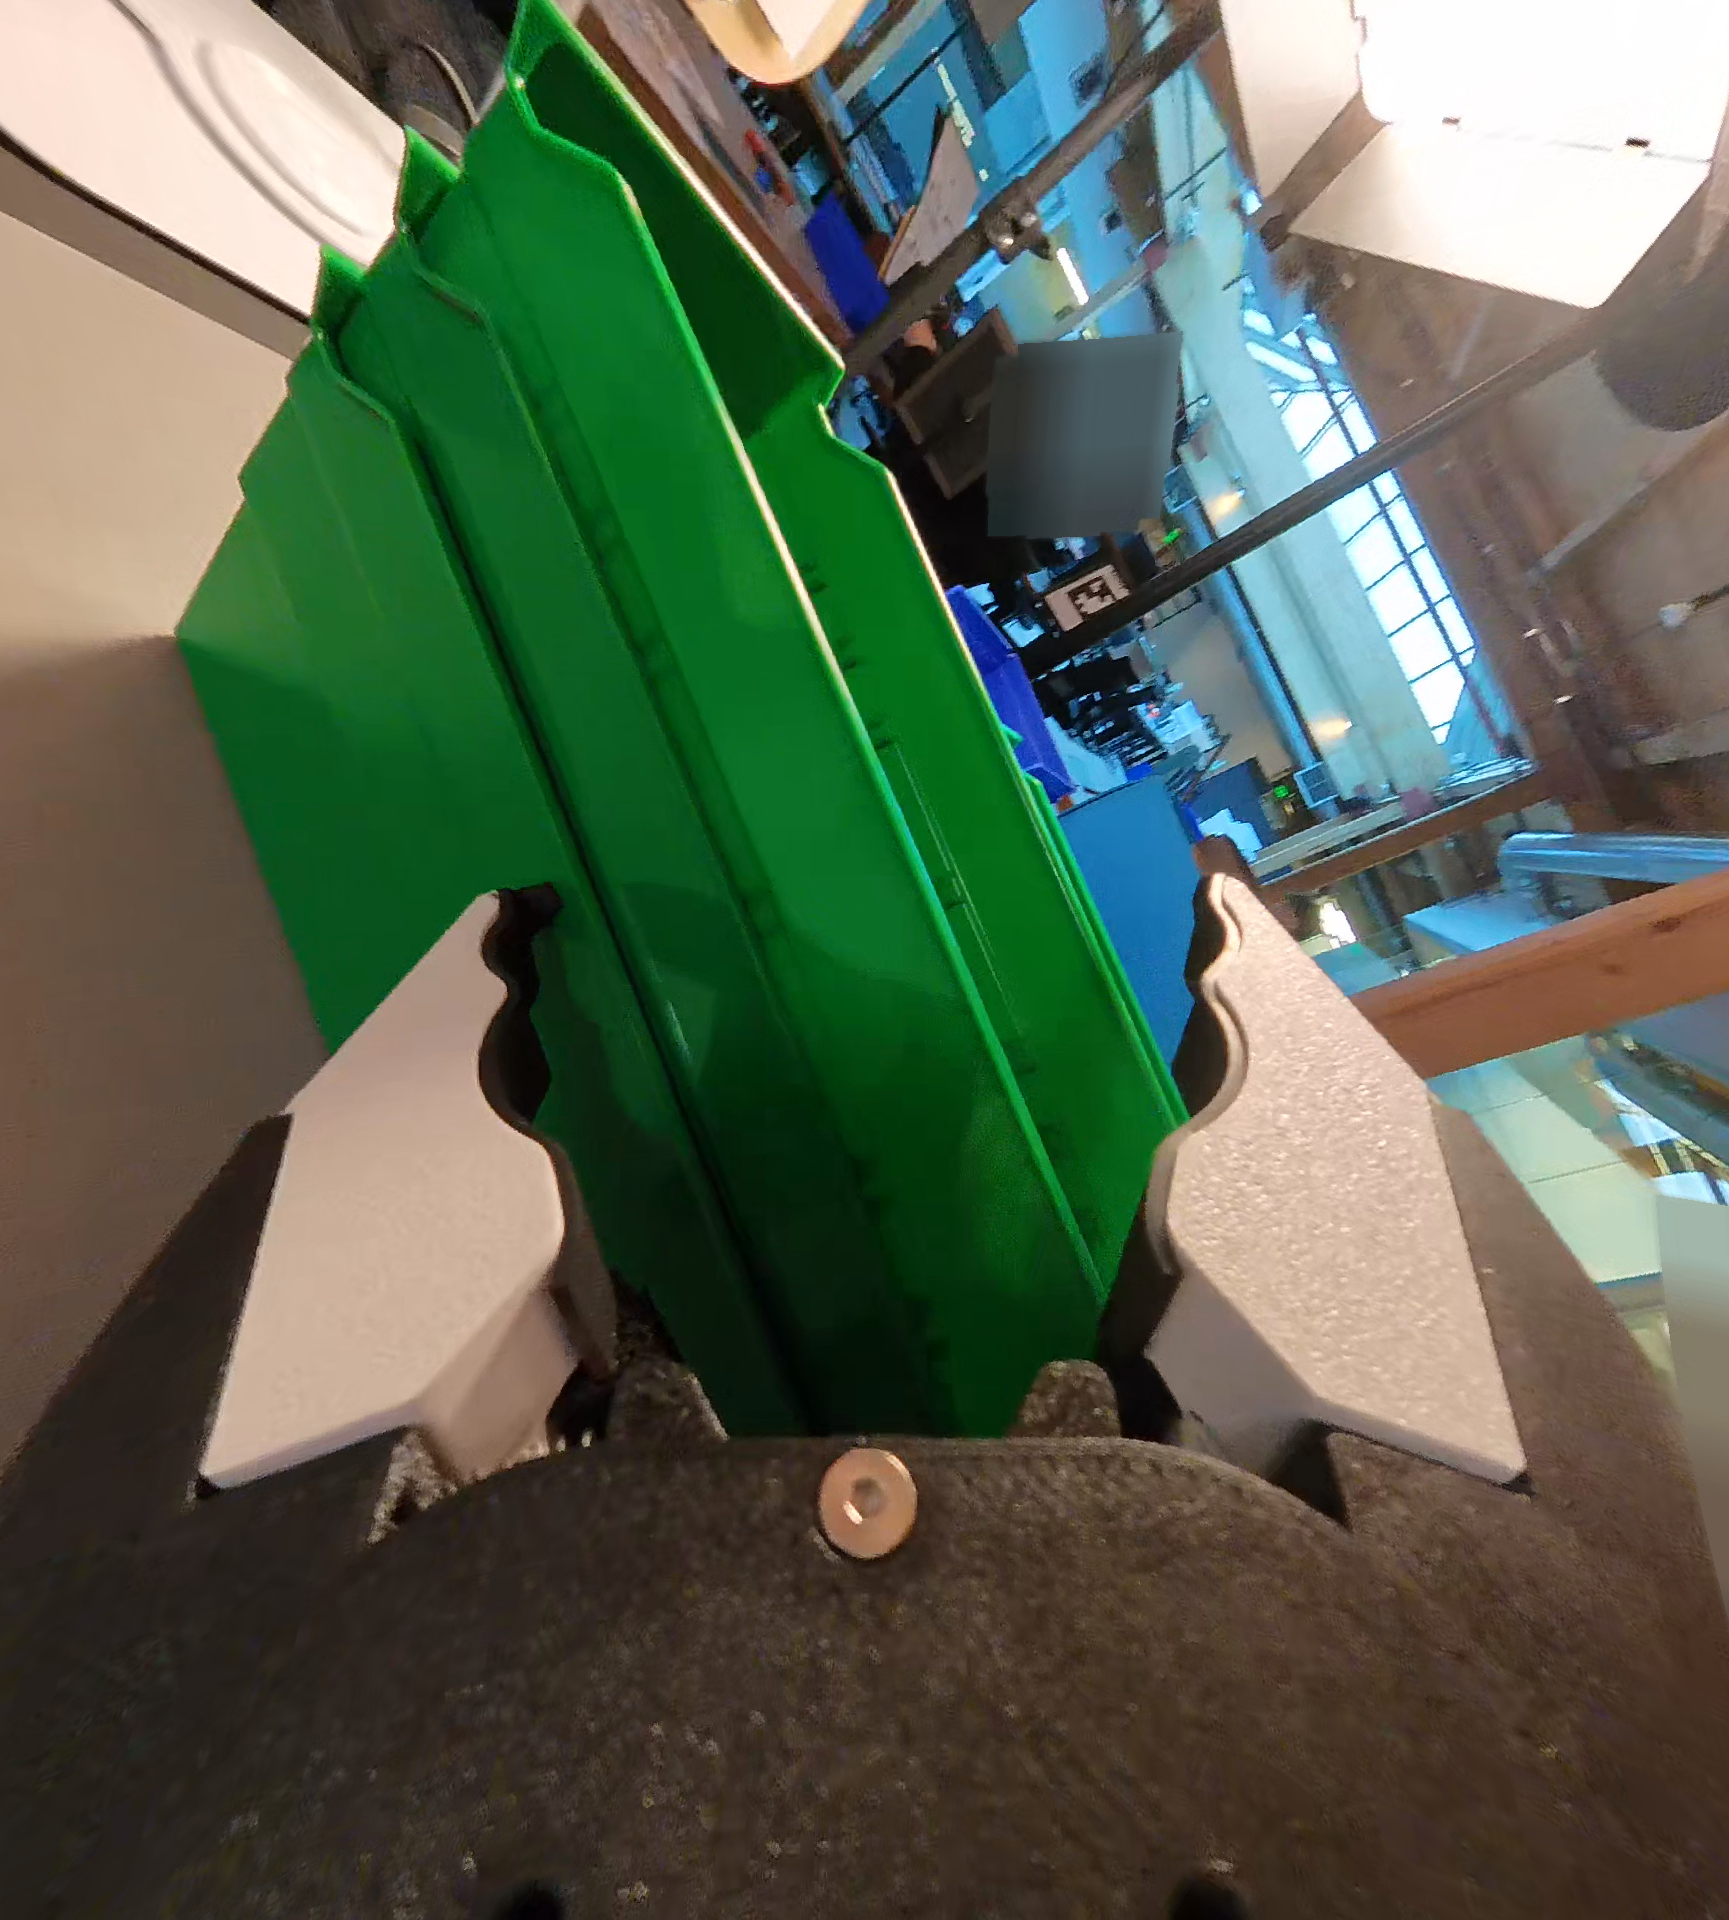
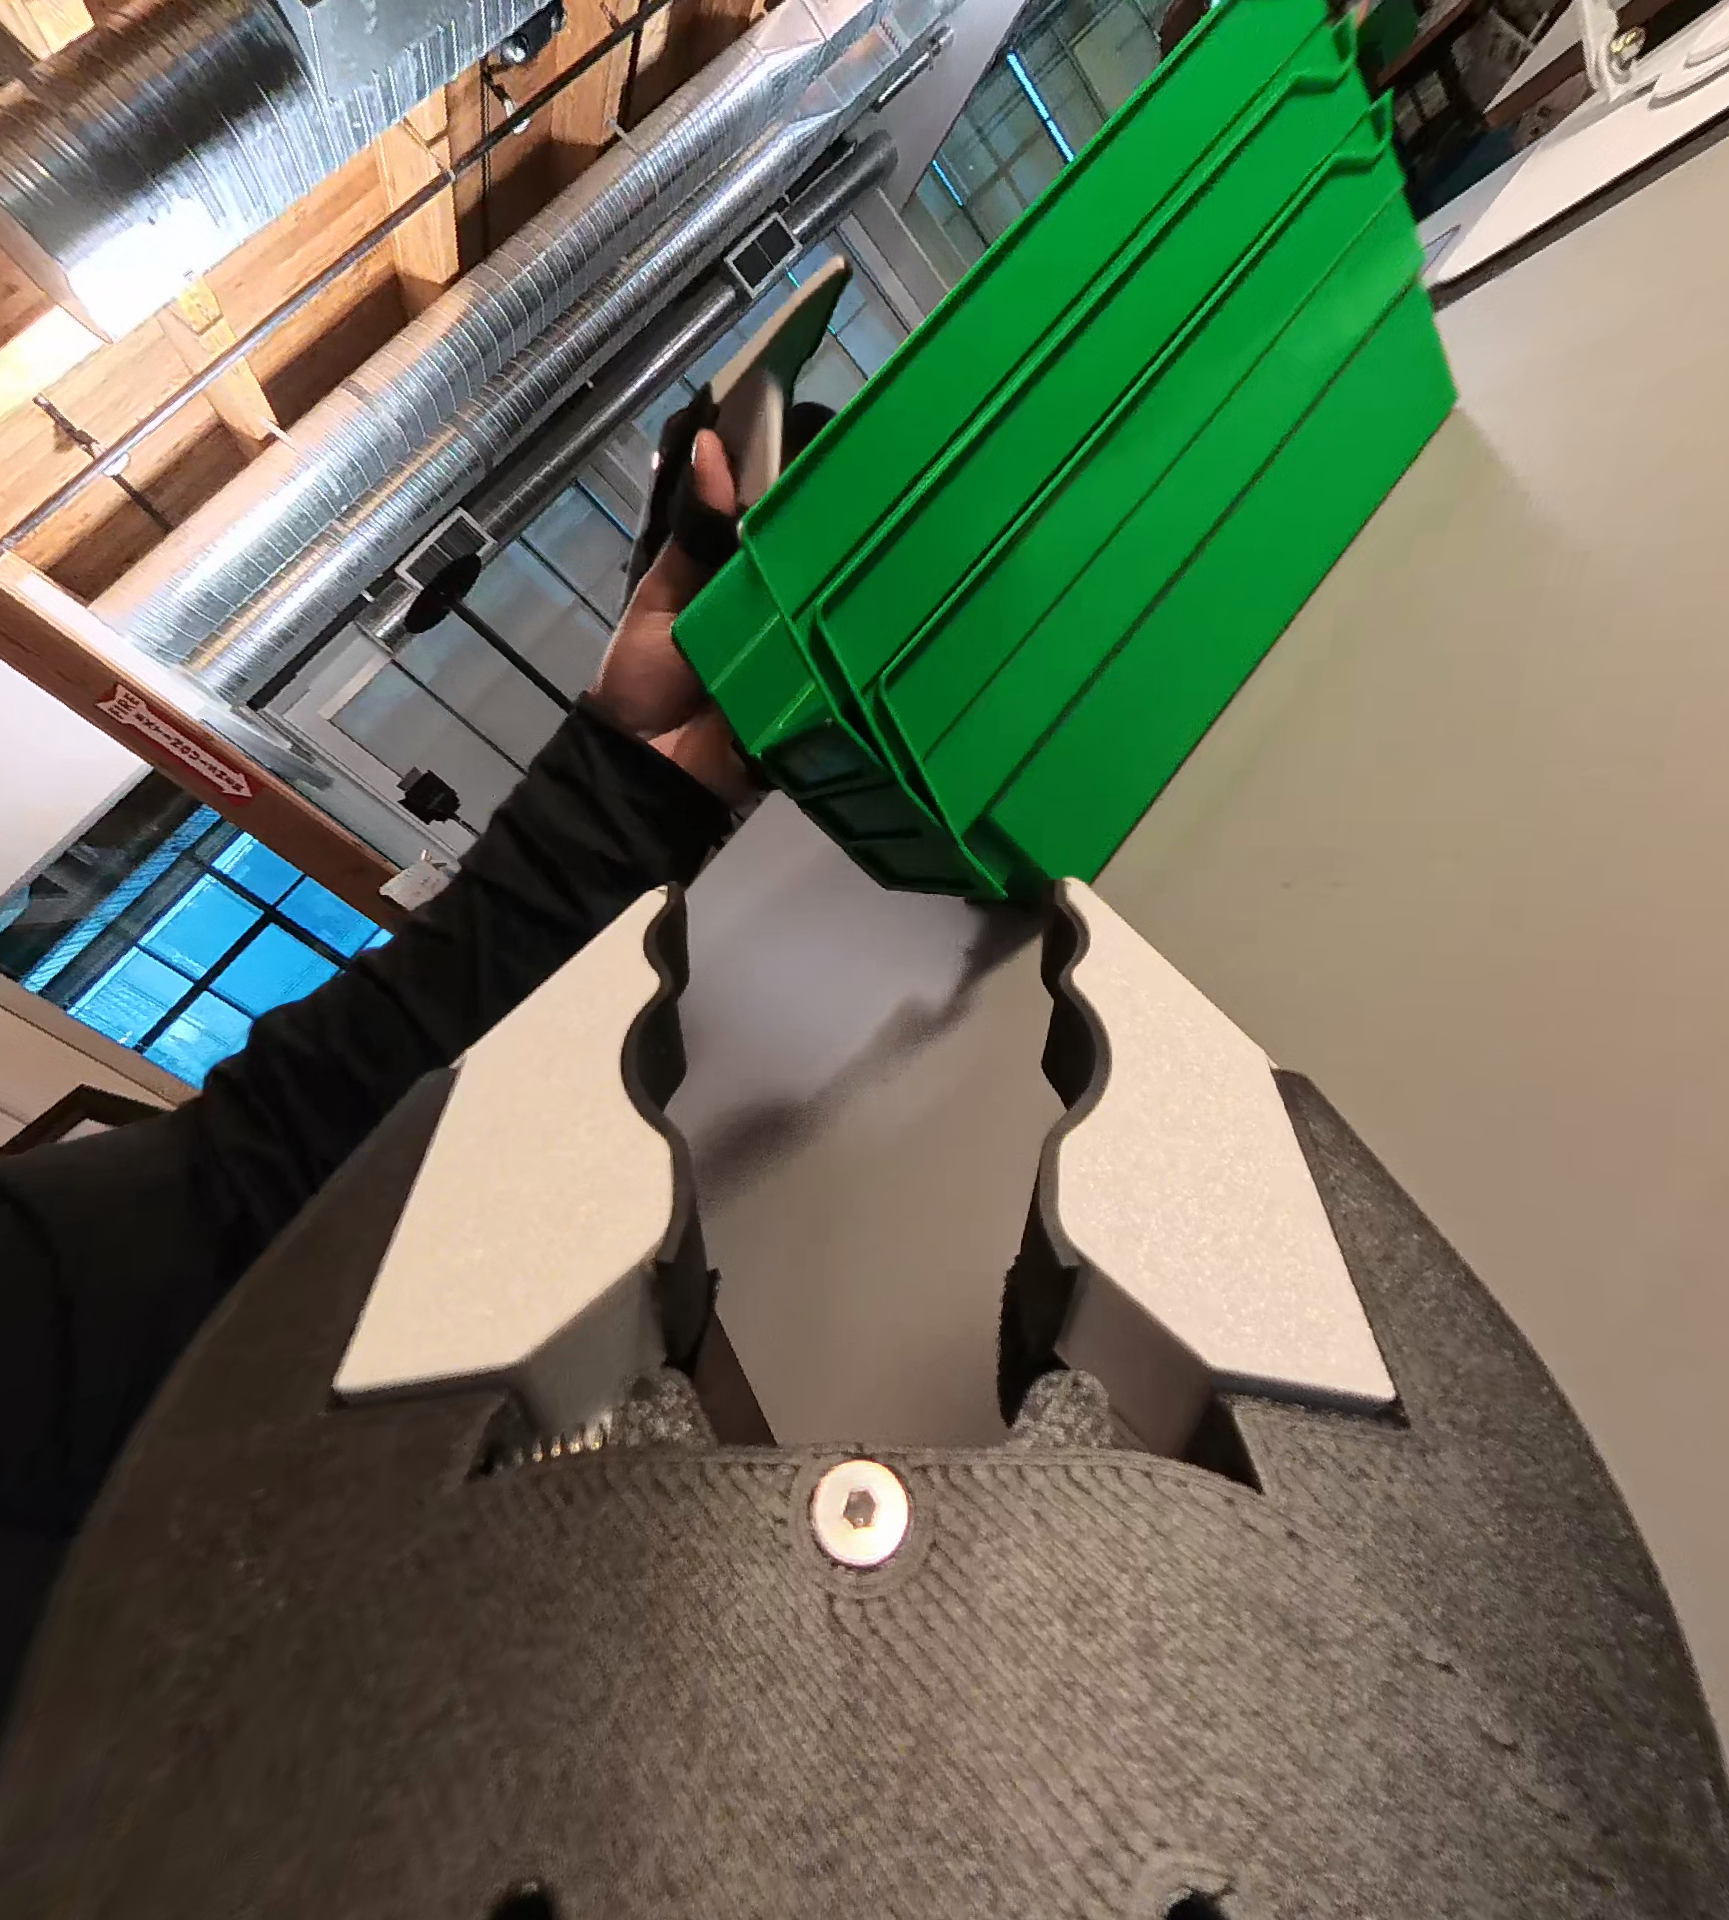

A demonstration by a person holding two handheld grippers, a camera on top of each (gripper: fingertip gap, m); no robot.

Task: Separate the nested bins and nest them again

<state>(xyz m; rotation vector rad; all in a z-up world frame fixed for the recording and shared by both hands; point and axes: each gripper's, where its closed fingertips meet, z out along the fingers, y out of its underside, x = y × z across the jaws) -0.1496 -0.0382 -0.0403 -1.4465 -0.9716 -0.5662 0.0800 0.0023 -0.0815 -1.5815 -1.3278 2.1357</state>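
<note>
A stack of nested green bins (image 1: 631,727) lies on the beige table (image 1: 39,727), and its near end sits deep between my left gripper's (image 1: 855,894) fingers. The left pad (image 1: 517,987) presses on the lowest bin's wall. The right finger (image 1: 1166,1174) meets the top bin's rim farther in, while its tip stands clear of it. In the right wrist view the same stack (image 2: 1151,520) shows with the left gripper (image 2: 756,395) at its far end. My right gripper (image 2: 868,891) is open and empty, its right fingertip just short of the stack's near corner.
A person's hand (image 2: 662,665) and black sleeve (image 2: 372,1018) hold the left gripper. A white panel (image 1: 164,135) lies on the table beyond the bins. A dark grey surface (image 2: 839,1091) shows between the right fingers. Blue bins (image 1: 995,665) stand far behind.
</note>
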